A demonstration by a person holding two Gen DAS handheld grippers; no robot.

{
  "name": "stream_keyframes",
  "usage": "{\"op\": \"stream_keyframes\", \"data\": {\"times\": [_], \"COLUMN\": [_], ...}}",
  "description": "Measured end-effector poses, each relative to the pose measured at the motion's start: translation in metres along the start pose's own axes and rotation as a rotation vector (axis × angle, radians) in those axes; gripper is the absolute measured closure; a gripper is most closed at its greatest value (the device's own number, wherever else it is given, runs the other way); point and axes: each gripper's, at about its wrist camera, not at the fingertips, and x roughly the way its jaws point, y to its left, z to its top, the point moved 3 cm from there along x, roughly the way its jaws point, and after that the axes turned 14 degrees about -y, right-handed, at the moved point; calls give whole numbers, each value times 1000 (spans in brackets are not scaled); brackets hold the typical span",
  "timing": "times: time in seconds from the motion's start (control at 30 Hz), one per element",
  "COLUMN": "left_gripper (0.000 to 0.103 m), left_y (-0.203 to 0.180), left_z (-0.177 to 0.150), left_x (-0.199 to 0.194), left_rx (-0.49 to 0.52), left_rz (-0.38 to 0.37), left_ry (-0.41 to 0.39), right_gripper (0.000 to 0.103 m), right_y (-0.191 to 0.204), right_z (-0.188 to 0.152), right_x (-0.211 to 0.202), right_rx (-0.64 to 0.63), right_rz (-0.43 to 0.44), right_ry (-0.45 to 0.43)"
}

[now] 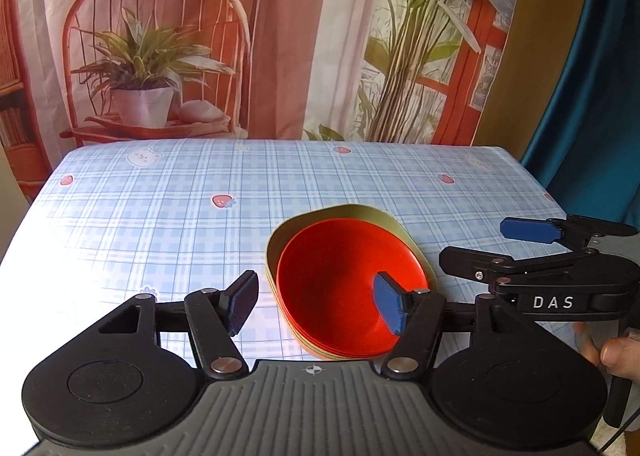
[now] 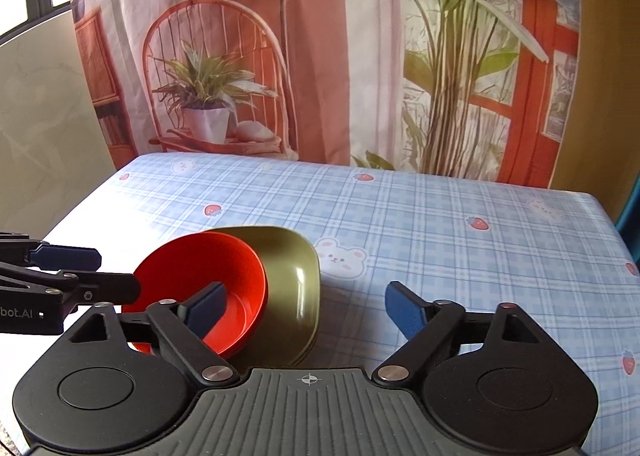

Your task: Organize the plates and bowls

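1. Between the spread fingers of the left gripper [image 1: 316, 302], slightly toward its right finger, sits a stack of red plates [image 1: 344, 288] nested in an olive-green plate [image 1: 296, 228]; the jaws stand wide apart and pinch nothing.
2. Its right blue pad [image 1: 390, 306] hangs over the red stack's near right part (whether it touches, I cannot tell).
3. To the right of that gripper, the right gripper [image 1: 516, 246] reaches in from the side, its fingers also spread.
4. In the right wrist view, the right gripper [image 2: 308, 308] is open and empty, with the red plates [image 2: 208, 280] in front of its left finger and the olive-green plate [image 2: 294, 276] just right of them, all resting on the blue plaid tablecloth [image 2: 440, 232].
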Motion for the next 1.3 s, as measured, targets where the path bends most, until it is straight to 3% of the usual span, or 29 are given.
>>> {"op": "stream_keyframes", "data": {"times": [0.17, 0.23, 0.27, 0.87, 1.17, 1.3], "left_gripper": [17, 5, 5, 0, 0, 0], "left_y": [-6, -8, -9, -24, -29, -30], "left_z": [11, 16, 18, 38, 43, 38], "left_x": [-14, -21, -24, -84, -137, -156], "left_rx": [25, 39, 45, 129, 120, 83], "left_rz": [31, 50, 60, 241, 279, 261], "left_ry": [-49, -70, -80, -185, -255, -256], "right_gripper": [1, 1, 0, 0, 0, 0], "right_y": [-8, -10, -11, -12, -9, -8], "right_z": [13, 19, 22, 48, 49, 45], "right_x": [-20, -29, -33, -110, -163, -182], "right_rx": [6, 0, -3, -35, 11, 40], "right_rz": [-19, -29, -34, -134, -135, -133], "right_ry": [-50, -71, -83, -263, -344, -361]}}
